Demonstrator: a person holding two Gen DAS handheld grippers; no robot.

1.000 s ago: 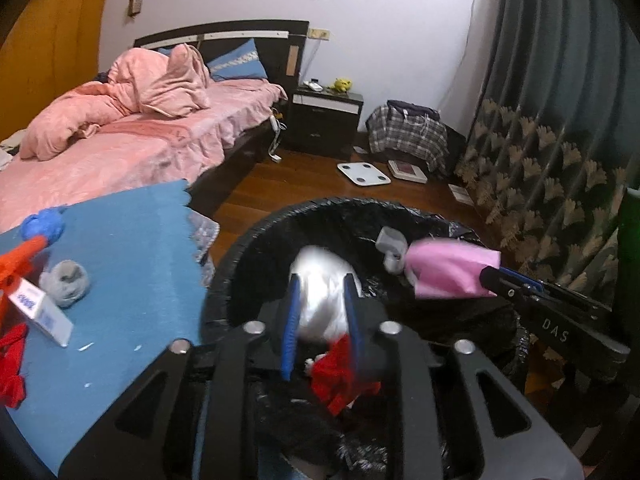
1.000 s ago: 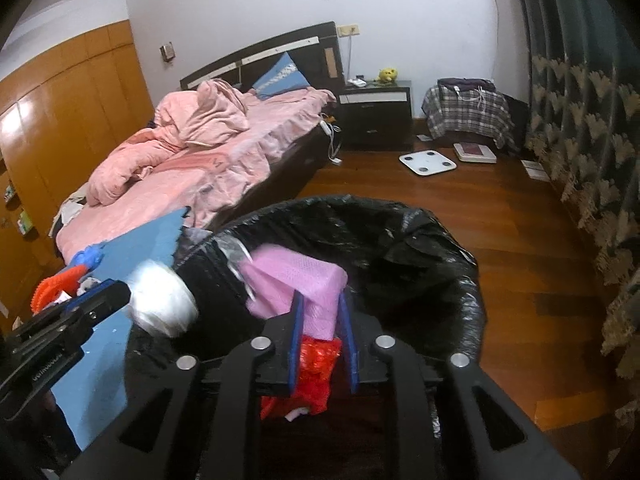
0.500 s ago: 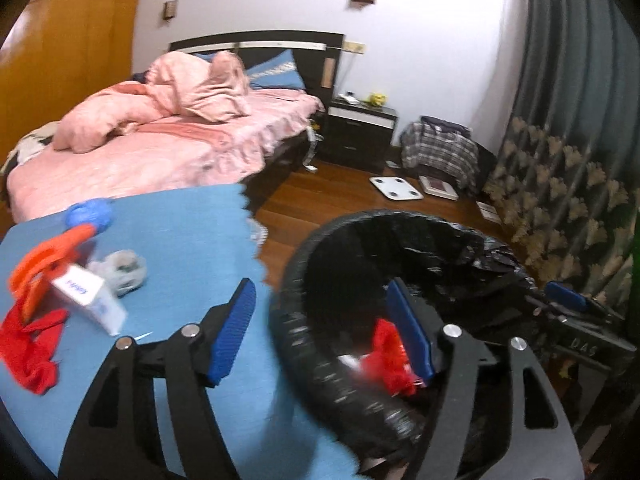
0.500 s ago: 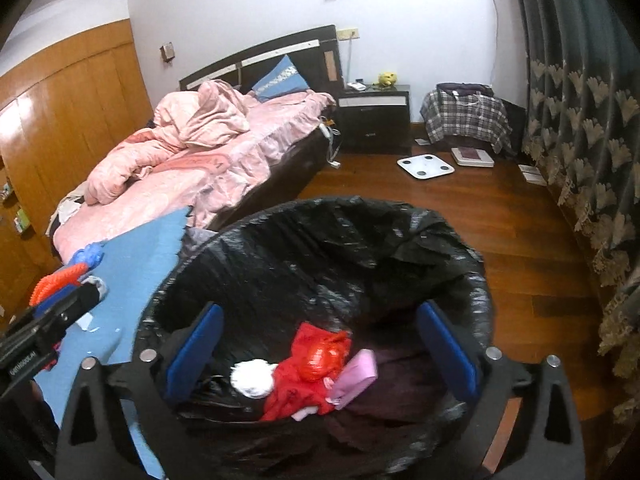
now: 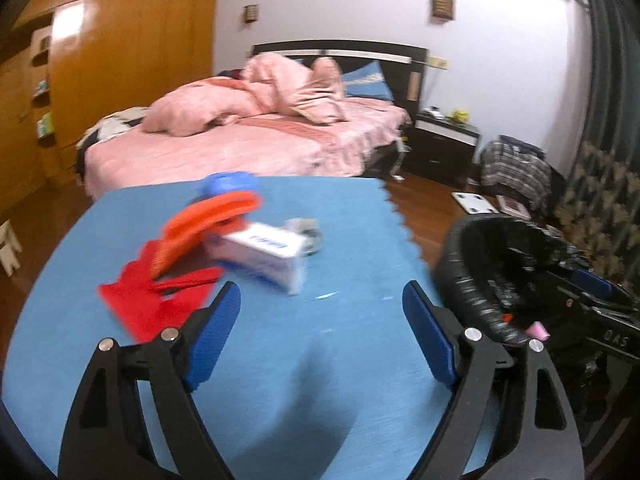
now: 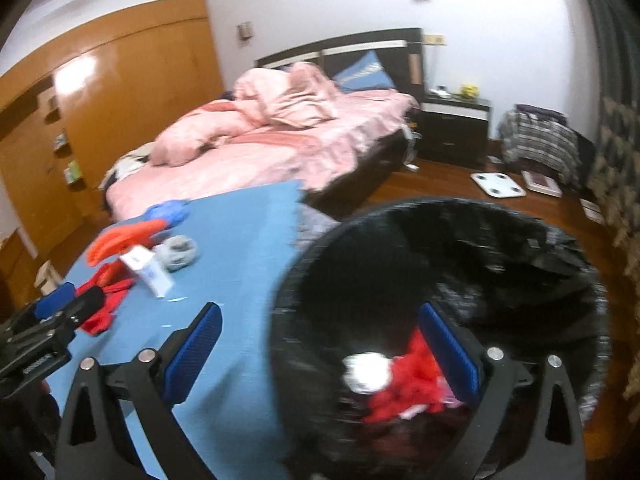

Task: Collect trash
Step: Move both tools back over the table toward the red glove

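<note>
My left gripper [image 5: 320,332] is open and empty above the blue table [image 5: 256,360]. Ahead of it lie a white box [image 5: 260,256], an orange piece [image 5: 204,228], red wrapper scraps [image 5: 148,300], a grey crumpled wad [image 5: 308,232] and a blue piece [image 5: 228,182]. My right gripper [image 6: 320,352] is open and empty, straddling the rim of the black-lined trash bin [image 6: 520,248]. Inside the bin lie a white wad [image 6: 366,372], red trash [image 6: 412,380] and a pink piece [image 6: 450,394]. The bin also shows in the left wrist view [image 5: 480,264].
A bed with pink bedding [image 5: 256,140] stands behind the table. A dark nightstand [image 5: 444,148], a white scale [image 5: 474,202] on the wood floor and a patterned curtain [image 5: 600,200] are at the right. A wooden wardrobe [image 5: 100,80] is at the left.
Both grippers opened and dropped their trash, the white wad and the pink piece, into the bin. Both then swung left, the left gripper from over the bin to over the blue table.
</note>
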